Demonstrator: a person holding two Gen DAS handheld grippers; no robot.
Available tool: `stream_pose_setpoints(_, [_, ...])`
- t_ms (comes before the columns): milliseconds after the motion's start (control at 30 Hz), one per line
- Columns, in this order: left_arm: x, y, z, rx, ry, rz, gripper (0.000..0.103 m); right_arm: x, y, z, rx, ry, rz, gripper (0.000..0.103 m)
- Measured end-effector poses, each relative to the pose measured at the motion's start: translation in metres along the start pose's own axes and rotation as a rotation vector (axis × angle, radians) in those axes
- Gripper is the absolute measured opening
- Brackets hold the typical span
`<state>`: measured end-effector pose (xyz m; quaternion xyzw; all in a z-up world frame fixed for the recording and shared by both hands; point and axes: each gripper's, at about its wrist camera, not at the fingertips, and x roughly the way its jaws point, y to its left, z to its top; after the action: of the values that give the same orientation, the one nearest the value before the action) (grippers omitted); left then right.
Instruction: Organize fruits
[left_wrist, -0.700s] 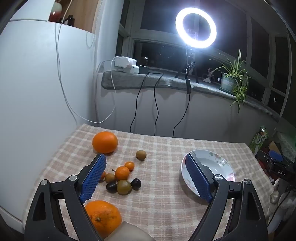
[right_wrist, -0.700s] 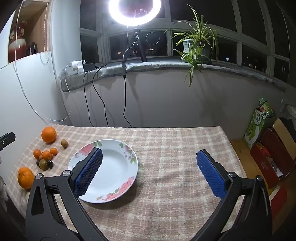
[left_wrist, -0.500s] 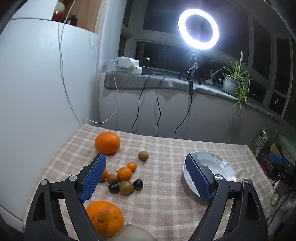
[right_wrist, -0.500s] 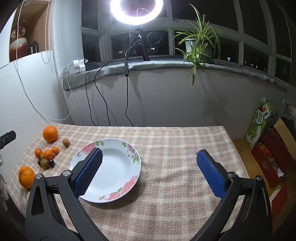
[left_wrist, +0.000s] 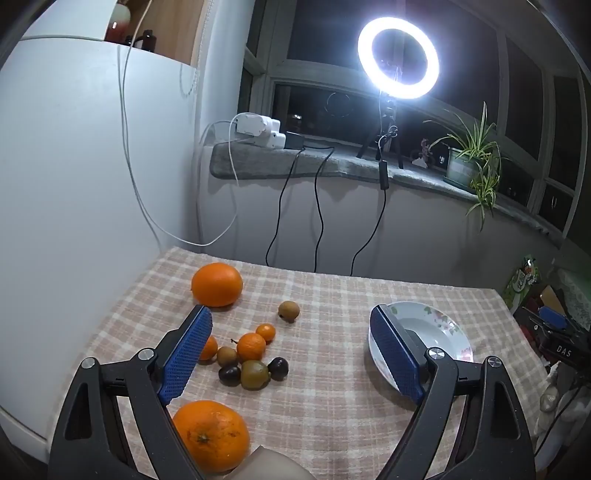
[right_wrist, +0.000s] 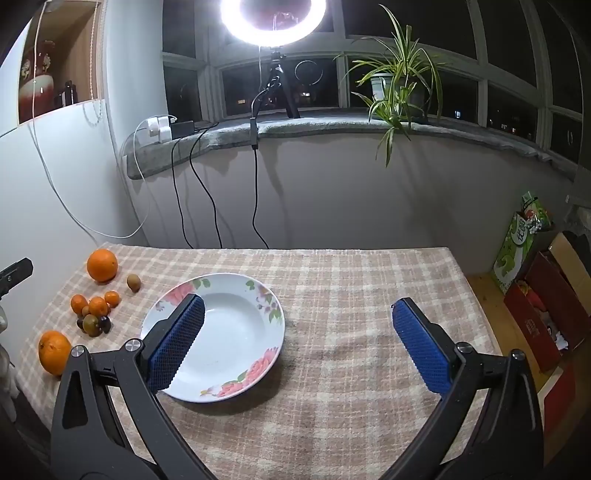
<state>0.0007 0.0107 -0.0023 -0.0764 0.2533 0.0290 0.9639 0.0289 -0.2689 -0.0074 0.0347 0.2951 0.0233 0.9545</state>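
Left gripper (left_wrist: 291, 354) hovers level over fruit cluster (left_wrist: 247, 356) (fingers (left_wrist: 186, 354) spread wide)

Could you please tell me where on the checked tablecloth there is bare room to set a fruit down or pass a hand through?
Free: the white floral plate is bare inside, and the checked tablecloth from its right rim to the table's right edge. Also the strip between the plate and the lone brown fruit. Crowded: the cluster of small orange and dark fruits between the two large oranges.
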Motion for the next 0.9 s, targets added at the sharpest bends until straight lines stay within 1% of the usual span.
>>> stream_pose_setpoints(400, [0.0018,-0.0011,-0.0018,-0.006,0.004,0.003,0.088,-0.0018,0.0005,0.0019,-0.002,-0.007,-0.029,0.103])
stream_pose_setpoints(900, [0.0011,-0.0013,-0.0010,-0.006,0.006,0.007,0.088,-0.0034,0.0011,0.0045,-0.007,-0.016,-0.042,0.103])
